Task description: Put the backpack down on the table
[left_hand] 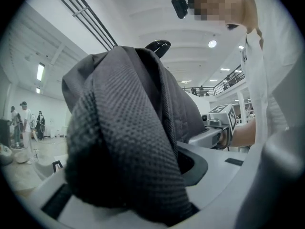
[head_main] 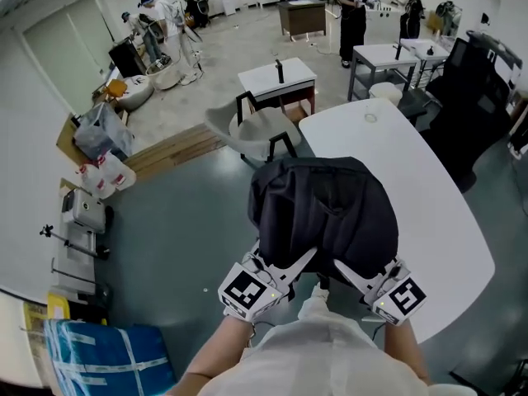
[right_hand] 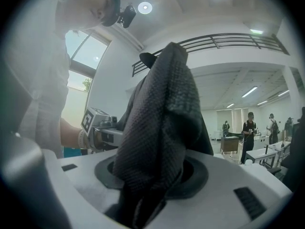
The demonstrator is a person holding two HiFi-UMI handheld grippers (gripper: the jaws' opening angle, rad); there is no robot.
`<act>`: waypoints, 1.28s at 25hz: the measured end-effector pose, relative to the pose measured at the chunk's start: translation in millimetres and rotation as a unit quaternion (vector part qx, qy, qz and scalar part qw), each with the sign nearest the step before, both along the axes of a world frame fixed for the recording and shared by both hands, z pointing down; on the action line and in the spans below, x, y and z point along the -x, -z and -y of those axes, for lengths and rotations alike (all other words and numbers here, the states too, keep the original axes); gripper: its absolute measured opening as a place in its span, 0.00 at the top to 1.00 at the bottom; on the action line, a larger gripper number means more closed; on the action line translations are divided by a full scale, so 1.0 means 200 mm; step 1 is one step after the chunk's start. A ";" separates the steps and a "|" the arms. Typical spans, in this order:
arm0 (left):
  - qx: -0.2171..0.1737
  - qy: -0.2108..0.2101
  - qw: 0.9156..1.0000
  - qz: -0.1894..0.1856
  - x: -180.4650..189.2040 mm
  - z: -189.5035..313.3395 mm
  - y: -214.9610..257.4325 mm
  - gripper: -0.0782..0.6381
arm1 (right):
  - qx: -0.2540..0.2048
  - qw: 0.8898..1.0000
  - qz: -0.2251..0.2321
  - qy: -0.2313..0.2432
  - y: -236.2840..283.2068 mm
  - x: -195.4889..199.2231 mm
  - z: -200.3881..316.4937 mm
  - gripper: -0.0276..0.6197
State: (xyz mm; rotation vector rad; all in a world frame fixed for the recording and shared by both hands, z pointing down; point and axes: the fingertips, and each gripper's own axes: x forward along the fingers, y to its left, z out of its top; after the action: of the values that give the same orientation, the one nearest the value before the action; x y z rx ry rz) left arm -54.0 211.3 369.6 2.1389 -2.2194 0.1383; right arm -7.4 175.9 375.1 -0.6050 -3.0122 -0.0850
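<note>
The left tool (head_main: 282, 275) and right tool (head_main: 363, 280) each pinch the dark grey cloth backpack (head_main: 326, 213), which should go down slowly onto the white table (head_main: 441, 221).

Hall was bright and even. Light came from round ceiling lights (right_hand: 145, 7) and strip lights (left_hand: 40, 72); a window (right_hand: 83, 56) added daylight in right gripper view. Lights blew out to white glare. Shadows were soft, faint on the floor (head_main: 181, 221). All three views were fisheye: head view bent at edges, gripper views vignetted black. Backpack (left_hand: 124, 142) weave was sharp up close but dark; background was soft.
</note>
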 end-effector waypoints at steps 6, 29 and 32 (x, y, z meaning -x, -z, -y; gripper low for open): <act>-0.007 -0.014 1.000 0.007 0.24 0.37 0.08 0.70 | 0.002 1.000 0.011 -0.022 0.08 0.23 0.36 0.65; -0.047 -0.191 0.980 0.016 0.63 1.38 0.25 0.70 | -0.038 0.977 0.034 -0.207 0.24 0.58 1.28 0.65; -0.050 -0.234 0.971 0.013 0.71 1.51 0.27 0.70 | -0.042 0.967 0.028 -0.249 0.27 0.65 1.38 0.65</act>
State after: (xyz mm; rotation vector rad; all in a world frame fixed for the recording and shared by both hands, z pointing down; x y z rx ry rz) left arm -196.1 -90.7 314.6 2.6929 -1.7219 0.0738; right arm -138.3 -99.9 320.9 0.1740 -3.0895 -0.2018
